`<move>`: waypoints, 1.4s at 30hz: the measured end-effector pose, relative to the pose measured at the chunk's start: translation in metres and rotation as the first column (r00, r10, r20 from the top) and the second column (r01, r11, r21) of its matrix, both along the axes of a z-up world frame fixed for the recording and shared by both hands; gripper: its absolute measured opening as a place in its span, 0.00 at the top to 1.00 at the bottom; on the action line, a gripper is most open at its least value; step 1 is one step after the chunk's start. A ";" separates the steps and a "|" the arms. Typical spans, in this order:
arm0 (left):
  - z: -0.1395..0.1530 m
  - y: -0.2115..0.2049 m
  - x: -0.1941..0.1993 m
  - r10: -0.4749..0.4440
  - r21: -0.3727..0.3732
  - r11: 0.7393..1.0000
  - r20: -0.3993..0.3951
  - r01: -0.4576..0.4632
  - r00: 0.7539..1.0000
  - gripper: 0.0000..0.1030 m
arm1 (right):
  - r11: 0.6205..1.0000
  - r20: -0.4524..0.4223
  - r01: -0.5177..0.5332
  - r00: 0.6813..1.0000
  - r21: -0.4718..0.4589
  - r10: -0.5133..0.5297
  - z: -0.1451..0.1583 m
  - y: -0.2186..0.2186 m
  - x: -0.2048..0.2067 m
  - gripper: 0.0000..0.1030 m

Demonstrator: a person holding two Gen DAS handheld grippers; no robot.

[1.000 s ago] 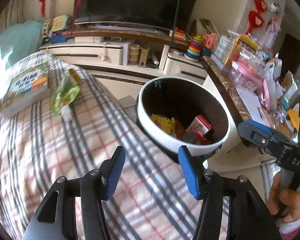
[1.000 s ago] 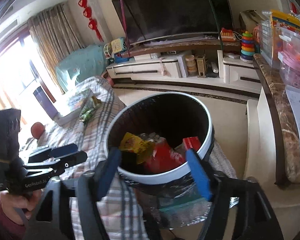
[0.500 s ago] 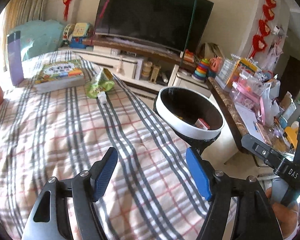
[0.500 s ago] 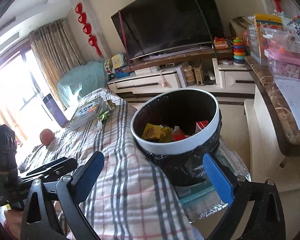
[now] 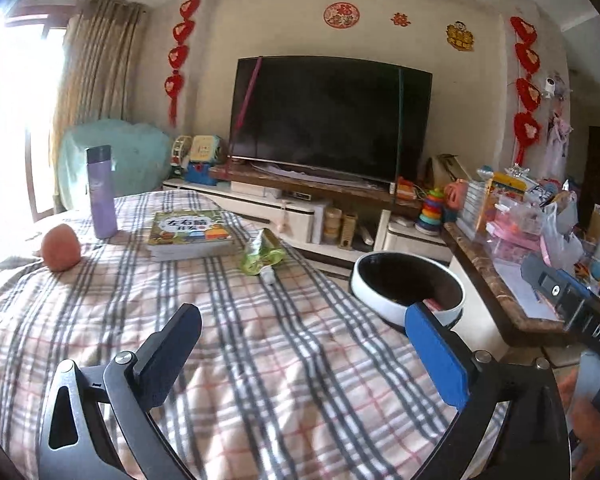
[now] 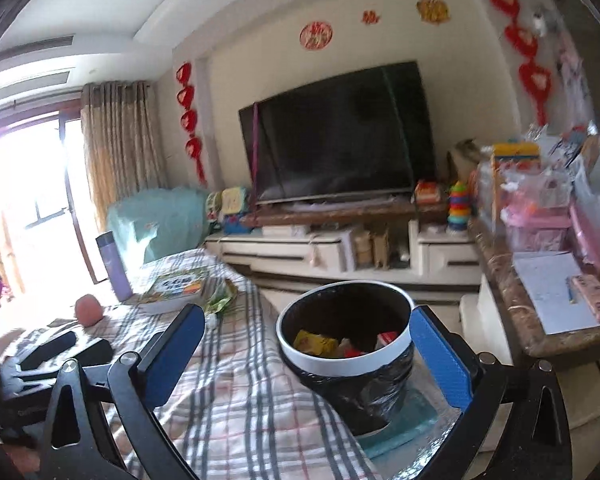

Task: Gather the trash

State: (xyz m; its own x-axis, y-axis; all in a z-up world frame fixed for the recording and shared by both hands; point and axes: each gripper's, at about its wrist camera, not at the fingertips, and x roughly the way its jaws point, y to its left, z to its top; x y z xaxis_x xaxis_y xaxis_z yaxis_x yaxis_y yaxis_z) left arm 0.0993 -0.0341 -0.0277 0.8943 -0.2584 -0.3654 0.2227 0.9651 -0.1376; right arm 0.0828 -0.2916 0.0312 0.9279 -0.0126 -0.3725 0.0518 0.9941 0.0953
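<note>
The green tube (image 5: 262,255) lies flat on the checked bed (image 5: 284,352), its white cap pointing toward us. Left tongs (image 5: 306,354) are opening, right tongs (image 6: 304,354) released, both empty.

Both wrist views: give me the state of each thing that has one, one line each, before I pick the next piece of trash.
Left gripper: jaws opening, nothing between them.
Right gripper: jaws open, empty.
Trash bin: upright beside the bed, bag-lined, partly filled with wrappers.
Green pouch: lying crumpled on the plaid bedspread, not yet collected.
Book: closed, lying flat.
Purple bottle: upright, capped.
TV: off.
</note>
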 end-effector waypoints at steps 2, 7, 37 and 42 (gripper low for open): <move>-0.005 -0.002 -0.003 0.017 0.014 1.000 0.004 -0.017 1.000 0.01 | 1.000 0.013 0.020 1.000 -0.021 -0.019 -0.010 0.003 -0.004 0.00; -0.017 -0.009 -0.004 0.056 0.053 0.997 0.000 -0.056 0.998 0.01 | 0.998 -0.001 0.047 0.999 -0.044 -0.047 -0.038 0.007 -0.007 0.00; -0.021 -0.018 -0.013 0.112 0.113 0.987 0.042 -0.117 0.993 0.01 | 0.996 -0.007 0.047 0.999 -0.076 -0.047 -0.047 0.015 -0.015 0.00; -0.021 -0.017 -0.012 0.114 0.114 0.986 0.042 -0.118 0.993 0.01 | 0.996 -0.008 0.045 0.999 -0.076 -0.046 -0.047 0.016 -0.015 0.00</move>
State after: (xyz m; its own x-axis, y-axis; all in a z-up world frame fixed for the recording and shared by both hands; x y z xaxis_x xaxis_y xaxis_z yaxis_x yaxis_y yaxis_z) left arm 0.0872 -0.0511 -0.0483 0.9287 -0.1097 -0.3541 0.1108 0.9937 -0.0173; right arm 0.0682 -0.2758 -0.0157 0.9222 -0.0833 -0.3775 0.0979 0.9950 0.0196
